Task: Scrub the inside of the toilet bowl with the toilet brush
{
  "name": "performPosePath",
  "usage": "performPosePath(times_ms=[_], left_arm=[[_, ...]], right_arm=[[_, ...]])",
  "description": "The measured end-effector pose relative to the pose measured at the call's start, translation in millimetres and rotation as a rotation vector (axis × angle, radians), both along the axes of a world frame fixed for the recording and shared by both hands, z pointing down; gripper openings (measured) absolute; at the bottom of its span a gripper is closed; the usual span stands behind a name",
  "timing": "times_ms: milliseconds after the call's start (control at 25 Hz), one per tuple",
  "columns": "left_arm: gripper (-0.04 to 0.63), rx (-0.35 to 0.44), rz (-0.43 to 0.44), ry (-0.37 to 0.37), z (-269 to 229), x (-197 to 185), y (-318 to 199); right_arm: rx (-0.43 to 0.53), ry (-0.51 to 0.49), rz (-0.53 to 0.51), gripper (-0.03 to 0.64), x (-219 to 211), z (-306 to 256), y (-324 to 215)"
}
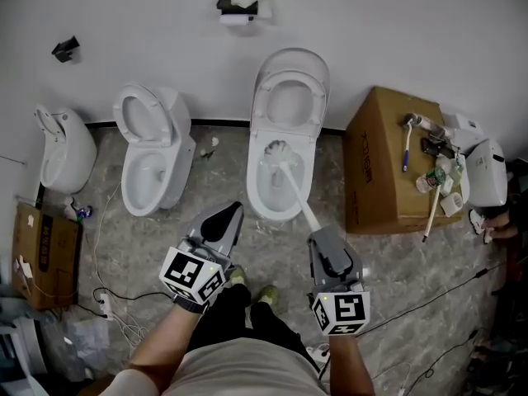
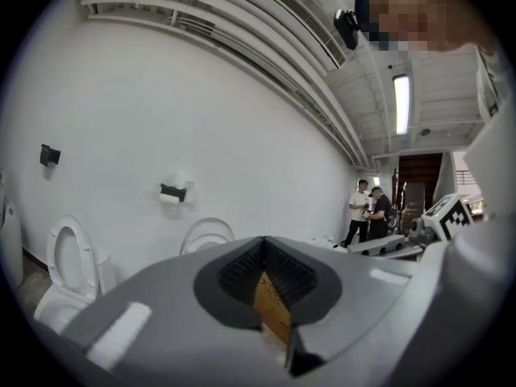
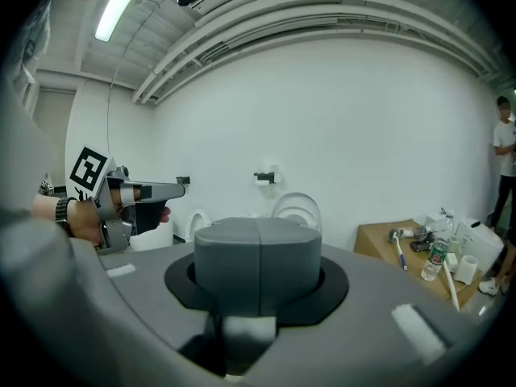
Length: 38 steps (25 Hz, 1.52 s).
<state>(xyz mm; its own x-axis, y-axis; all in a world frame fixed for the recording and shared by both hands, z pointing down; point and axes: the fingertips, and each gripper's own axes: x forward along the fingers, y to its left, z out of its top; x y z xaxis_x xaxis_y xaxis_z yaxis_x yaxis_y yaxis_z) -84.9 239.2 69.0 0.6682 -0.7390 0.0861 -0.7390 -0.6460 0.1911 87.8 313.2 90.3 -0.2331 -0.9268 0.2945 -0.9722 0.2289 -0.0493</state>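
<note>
Gripping the toilet brush (image 1: 295,190) in the right gripper (image 1: 322,239), jaws closed tight on the near end of its white handle. Reaching ahead of those fingers into the toilet bowl (image 1: 254,190), bristle head down against the far inner wall, below the raised seat (image 1: 290,63). Carrying nothing in the left gripper (image 1: 235,211), jaws pressed together at the tips, hovering just short of the bowl's near-left rim. Hemmed in right of the right fingers by a cardboard box (image 1: 381,167), and left of the left fingers by a second toilet (image 1: 153,159), with a strip of floor (image 1: 221,184) between it and the bowl.
</note>
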Motion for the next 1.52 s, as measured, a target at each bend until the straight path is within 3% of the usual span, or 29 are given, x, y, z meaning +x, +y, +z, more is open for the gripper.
performPosePath(times_ms=[520, 1000, 1520], left_arm=[[0.006, -0.029, 0.100, -0.036, 100.2, 7.0, -137.2], [0.006, -0.122, 0.151, -0.102, 243.5, 24.9, -198.0], [0.006, -0.238, 0.147, -0.162, 407.1, 71.2, -243.8]], right_arm=[[-0.157, 0.083, 0.047, 0.161, -16.7, 102.8, -113.8], [-0.381, 0.049, 0.044, 0.161, -1.0, 278.4, -168.3], [-0.523, -0.001, -0.099, 0.161, 21.6, 491.5, -237.1]])
